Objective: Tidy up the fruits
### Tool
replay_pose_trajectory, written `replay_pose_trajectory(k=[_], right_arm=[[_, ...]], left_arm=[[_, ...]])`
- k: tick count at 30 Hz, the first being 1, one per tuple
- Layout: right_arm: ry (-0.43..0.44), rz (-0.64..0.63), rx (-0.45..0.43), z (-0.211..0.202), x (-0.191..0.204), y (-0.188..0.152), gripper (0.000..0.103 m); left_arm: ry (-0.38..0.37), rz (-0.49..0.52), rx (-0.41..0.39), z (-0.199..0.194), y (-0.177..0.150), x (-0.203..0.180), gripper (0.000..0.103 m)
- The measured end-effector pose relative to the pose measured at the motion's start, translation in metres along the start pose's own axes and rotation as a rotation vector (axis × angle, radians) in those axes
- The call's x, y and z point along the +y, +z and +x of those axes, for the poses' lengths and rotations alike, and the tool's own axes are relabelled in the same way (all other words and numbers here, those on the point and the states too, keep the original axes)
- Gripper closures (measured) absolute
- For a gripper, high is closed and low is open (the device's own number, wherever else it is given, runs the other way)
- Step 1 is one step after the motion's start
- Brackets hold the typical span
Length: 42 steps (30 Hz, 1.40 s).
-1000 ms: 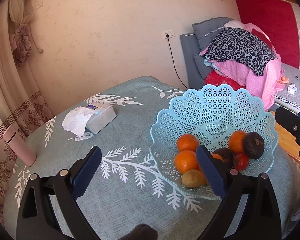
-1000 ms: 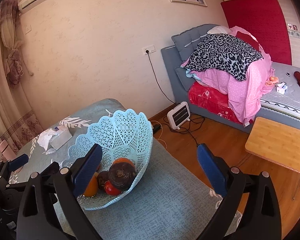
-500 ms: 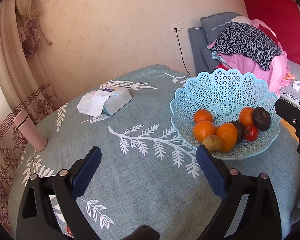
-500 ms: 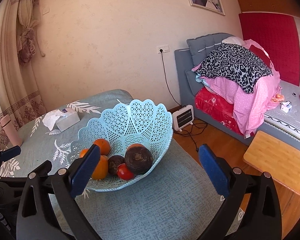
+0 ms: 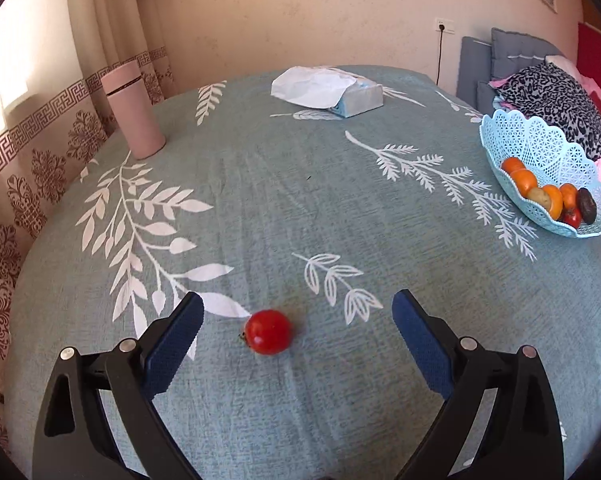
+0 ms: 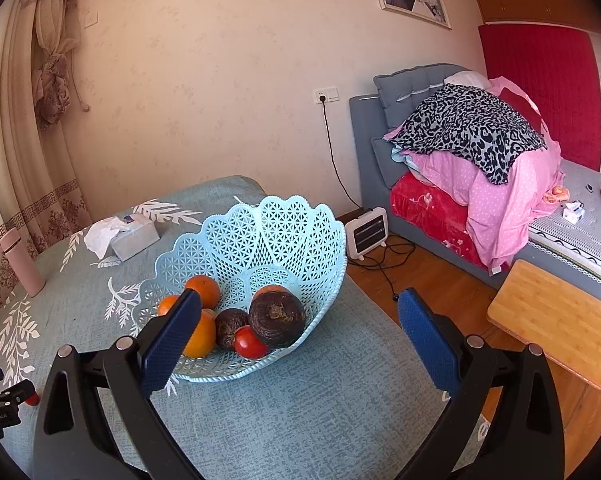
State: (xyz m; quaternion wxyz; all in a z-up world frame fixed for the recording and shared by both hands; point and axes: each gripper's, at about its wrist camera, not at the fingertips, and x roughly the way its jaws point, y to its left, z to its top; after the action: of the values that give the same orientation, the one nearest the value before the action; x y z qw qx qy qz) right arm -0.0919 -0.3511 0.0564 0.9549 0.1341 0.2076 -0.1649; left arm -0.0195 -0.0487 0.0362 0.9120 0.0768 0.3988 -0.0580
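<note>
A small red tomato (image 5: 268,332) lies alone on the teal tablecloth, just ahead of my left gripper (image 5: 298,326), which is open with the tomato between and slightly beyond its blue pads. At the table's far right sits a light blue lattice basket (image 5: 548,148) holding oranges (image 5: 524,182), a tomato and dark fruit. In the right wrist view the same basket (image 6: 276,224) is close ahead, with oranges (image 6: 202,290), a big dark fruit (image 6: 277,319) and a red tomato (image 6: 249,342). My right gripper (image 6: 300,332) is open above the table beside it, holding nothing.
A pink tumbler (image 5: 134,116) stands at the back left and a tissue pack (image 5: 332,92) at the back middle. Right of the table are a wooden floor, a small heater (image 6: 367,232), a bamboo side table (image 6: 552,320) and a bed piled with bedding.
My left gripper has swung left and pulled back from the basket, bringing the lone tomato into view between its fingers. The right gripper has turned left, so the basket now sits closer to its middle.
</note>
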Motion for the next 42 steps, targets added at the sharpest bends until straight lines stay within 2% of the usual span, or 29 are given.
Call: replay_pose_trajectory(k=[4, 7, 12, 16, 23, 33, 42], right_arm=[[0.000, 0.000, 0.000, 0.000, 0.000, 0.000, 0.003], [0.002, 0.002, 0.001, 0.000, 0.000, 0.000, 0.003], [0.010, 0.007, 0.004, 0.001, 0.000, 0.000, 0.003], [0.014, 0.014, 0.005, 0.002, -0.001, 0.001, 0.003], [0.015, 0.021, 0.006, 0.001, -0.003, 0.000, 0.003], [0.015, 0.066, -0.010, -0.003, -0.013, 0.001, 0.003], [-0.022, 0.196, -0.053, -0.009, -0.035, 0.002, 0.003]], left_arm=[[-0.038, -0.061, 0.069, 0.017, -0.009, 0.015, 0.033], [-0.087, -0.111, 0.118, 0.029, -0.013, 0.020, 0.046], [-0.086, -0.119, 0.100, 0.028, -0.011, 0.019, 0.068], [-0.086, -0.099, 0.097, 0.027, -0.010, 0.015, 0.071], [-0.131, -0.053, 0.080, 0.023, 0.005, -0.009, 0.071], [-0.329, 0.100, -0.014, 0.007, 0.062, -0.105, 0.071], [-0.469, 0.226, -0.041, 0.007, 0.080, -0.178, 0.071]])
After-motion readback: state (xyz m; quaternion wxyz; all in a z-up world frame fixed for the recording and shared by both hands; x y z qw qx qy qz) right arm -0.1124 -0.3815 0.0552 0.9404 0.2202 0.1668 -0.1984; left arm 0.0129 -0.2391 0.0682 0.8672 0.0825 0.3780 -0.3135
